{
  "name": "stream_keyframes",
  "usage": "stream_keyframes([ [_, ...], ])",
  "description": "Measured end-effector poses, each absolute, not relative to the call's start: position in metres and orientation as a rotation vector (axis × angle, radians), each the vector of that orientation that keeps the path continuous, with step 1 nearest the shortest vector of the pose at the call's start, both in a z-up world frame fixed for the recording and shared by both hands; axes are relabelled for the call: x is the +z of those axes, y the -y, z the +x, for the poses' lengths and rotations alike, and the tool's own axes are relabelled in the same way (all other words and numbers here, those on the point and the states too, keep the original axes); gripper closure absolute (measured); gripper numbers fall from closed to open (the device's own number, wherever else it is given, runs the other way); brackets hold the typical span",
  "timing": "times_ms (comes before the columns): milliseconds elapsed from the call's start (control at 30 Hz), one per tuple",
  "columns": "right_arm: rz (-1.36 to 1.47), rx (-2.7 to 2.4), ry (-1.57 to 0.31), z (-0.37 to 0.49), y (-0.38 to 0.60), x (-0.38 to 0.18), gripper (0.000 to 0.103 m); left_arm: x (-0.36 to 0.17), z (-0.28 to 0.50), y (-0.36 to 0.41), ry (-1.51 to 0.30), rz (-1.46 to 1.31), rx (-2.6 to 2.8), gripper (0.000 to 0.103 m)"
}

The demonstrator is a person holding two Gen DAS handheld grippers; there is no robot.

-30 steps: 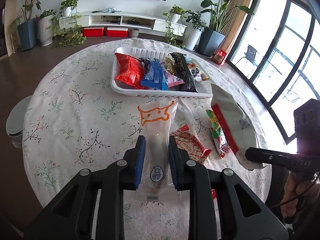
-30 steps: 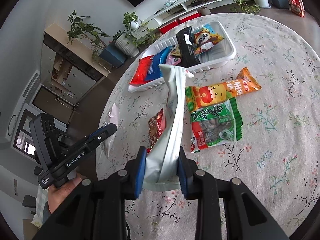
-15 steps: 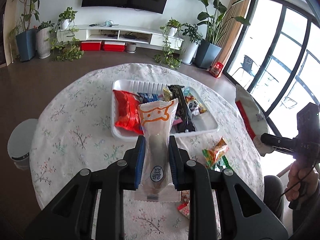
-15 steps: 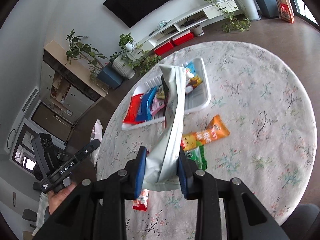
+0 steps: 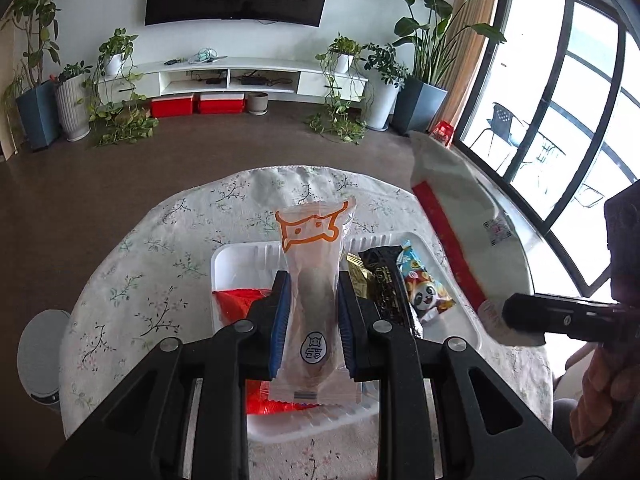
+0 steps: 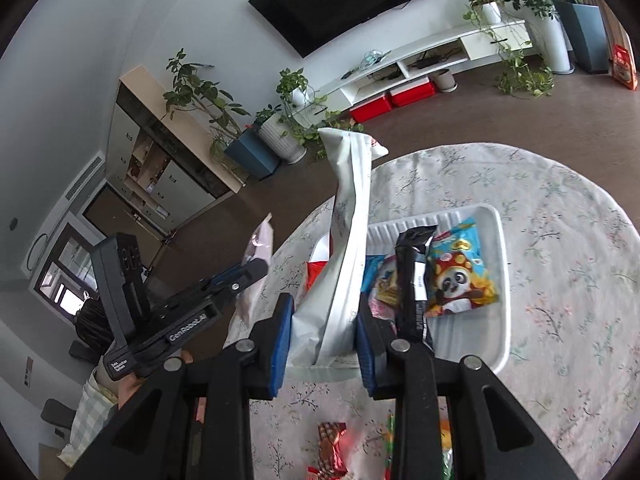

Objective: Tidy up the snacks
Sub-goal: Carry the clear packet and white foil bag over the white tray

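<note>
My left gripper (image 5: 310, 326) is shut on a clear snack packet with an orange cat outline (image 5: 312, 268) and holds it above the white tray (image 5: 236, 256). My right gripper (image 6: 323, 320) is shut on a large white pouch with a red stripe (image 6: 352, 216), held upright over the tray's (image 6: 502, 280) left part. The pouch (image 5: 460, 236) also shows in the left wrist view, and the right gripper (image 5: 560, 316) too. The tray holds a red packet (image 5: 236, 300), a black bar (image 6: 414, 276) and a panda packet (image 6: 460, 276).
The round table has a floral cloth (image 6: 560, 208). Loose snacks lie at its near edge, among them a red wrapper (image 6: 332, 440). A white bin (image 5: 40, 352) stands on the floor at the left. The left gripper (image 6: 180, 312) shows in the right wrist view.
Both grippers have risen and moved forward over the tray with their packets still held. The tray now lies right beneath them.
</note>
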State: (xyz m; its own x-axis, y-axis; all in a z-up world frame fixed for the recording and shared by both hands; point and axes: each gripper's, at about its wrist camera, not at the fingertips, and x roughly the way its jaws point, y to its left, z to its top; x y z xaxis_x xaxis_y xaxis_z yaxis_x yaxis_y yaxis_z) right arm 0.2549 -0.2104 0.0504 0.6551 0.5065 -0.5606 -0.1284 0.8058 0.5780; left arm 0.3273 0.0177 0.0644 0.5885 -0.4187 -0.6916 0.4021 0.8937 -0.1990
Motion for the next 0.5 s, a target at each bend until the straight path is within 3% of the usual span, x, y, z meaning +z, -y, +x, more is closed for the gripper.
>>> stream_keyframes([
  [500, 0.637, 0.341, -0.962, 0.315, 0.199, -0.042, 0.071, -0.035, 0.384, 0.013, -0.931, 0.002, -0.476, 0.082],
])
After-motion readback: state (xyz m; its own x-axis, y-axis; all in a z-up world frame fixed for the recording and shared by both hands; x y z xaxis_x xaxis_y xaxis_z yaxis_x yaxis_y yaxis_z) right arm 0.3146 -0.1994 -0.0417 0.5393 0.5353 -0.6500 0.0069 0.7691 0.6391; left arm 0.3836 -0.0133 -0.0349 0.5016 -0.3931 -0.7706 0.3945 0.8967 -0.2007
